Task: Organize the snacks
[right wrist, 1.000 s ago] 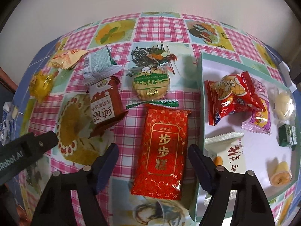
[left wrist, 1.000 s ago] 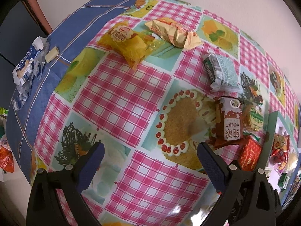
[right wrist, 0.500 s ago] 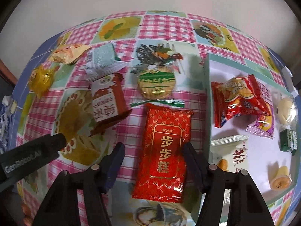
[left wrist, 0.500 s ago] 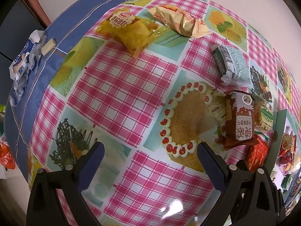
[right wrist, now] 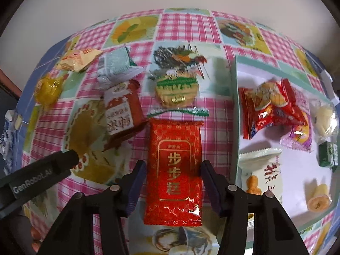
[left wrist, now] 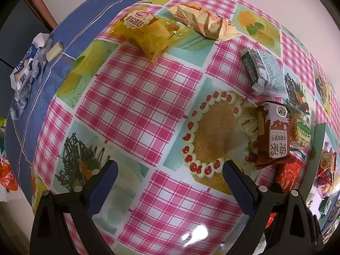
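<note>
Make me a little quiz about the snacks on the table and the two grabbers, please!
1. True or false: the left gripper has a snack between its fingers.
2. Which snack lies between the right gripper's closing fingers? A) yellow packet B) red packet with gold writing C) silver-green packet
3. Fill in: the white tray lies to the ____ of the red packet in the right wrist view.

Key:
1. False. Only the tablecloth shows between them.
2. B, the red packet. The yellow packet and the silver-green packet lie farther off.
3. Right.
</note>
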Demonstrator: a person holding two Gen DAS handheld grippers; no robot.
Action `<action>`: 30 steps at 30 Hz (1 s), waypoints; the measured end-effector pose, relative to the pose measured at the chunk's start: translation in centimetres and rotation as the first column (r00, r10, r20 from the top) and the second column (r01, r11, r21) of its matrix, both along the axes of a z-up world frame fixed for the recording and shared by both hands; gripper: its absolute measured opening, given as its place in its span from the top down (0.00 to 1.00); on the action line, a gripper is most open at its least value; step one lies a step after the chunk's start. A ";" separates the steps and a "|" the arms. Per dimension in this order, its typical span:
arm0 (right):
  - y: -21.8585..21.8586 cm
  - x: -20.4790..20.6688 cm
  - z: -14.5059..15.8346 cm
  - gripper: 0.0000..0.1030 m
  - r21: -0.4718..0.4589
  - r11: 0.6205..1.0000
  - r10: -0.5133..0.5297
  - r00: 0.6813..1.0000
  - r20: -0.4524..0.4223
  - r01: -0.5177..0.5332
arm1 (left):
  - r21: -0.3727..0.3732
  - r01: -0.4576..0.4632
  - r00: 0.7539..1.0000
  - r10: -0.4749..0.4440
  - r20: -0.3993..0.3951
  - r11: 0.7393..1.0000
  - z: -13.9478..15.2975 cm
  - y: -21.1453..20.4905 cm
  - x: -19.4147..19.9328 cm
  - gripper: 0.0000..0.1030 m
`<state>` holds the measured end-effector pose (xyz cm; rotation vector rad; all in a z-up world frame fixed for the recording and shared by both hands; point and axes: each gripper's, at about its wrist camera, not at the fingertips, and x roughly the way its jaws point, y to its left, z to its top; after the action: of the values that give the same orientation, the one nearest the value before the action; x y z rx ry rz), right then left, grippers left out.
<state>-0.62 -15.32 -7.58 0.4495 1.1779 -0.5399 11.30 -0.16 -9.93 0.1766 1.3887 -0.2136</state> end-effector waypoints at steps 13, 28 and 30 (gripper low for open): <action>0.9 0.4 -0.9 0.46 -0.034 0.999 0.029 0.999 -0.034 -0.031 | 0.016 0.004 1.000 -0.004 -0.001 1.000 -0.3 -0.5 -0.1 0.04; 0.3 0.1 -0.5 0.54 -0.037 0.999 0.027 1.000 -0.015 -0.027 | 0.016 0.034 0.999 -0.034 0.003 0.999 -0.5 -1.3 -0.3 0.04; 0.0 0.0 -0.3 0.54 -0.028 0.999 0.015 1.000 -0.009 -0.016 | 0.005 0.037 0.999 -0.037 0.007 0.999 -0.3 -1.5 -0.3 0.04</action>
<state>-0.64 -15.32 -7.92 0.4139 1.1794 -0.5449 11.04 -1.62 -10.18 0.2070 1.3802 -0.2397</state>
